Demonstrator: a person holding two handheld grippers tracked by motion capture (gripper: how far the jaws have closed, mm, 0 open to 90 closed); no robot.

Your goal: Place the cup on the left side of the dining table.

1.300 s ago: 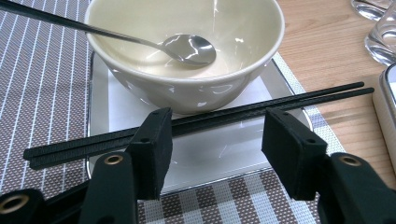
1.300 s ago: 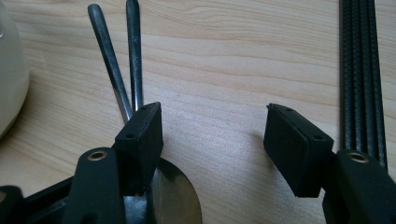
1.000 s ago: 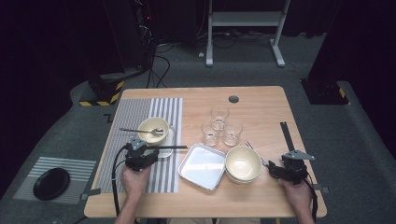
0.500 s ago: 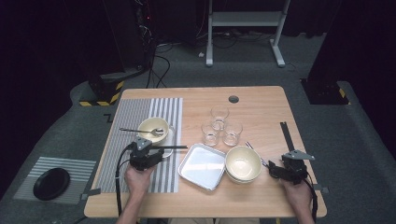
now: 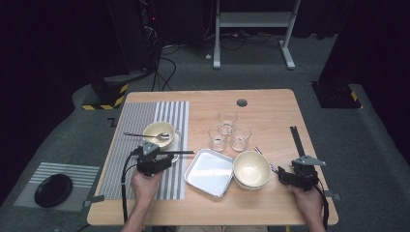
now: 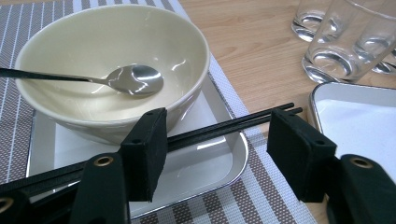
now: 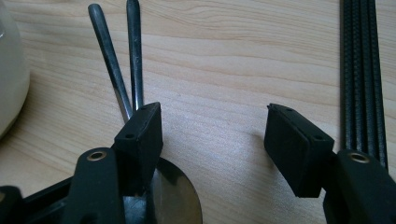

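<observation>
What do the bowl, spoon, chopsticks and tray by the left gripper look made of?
Bowl: glazed ceramic or glossy melamine, cream, with sharp highlights; the look leaves it open. Spoon: polished metal, with a mirror-like bowl. Chopsticks: matte black, likely plastic or lacquered wood. Tray under the bowl: brushed metal, probably steel or aluminium, with a rolled rim that catches the light.
</observation>
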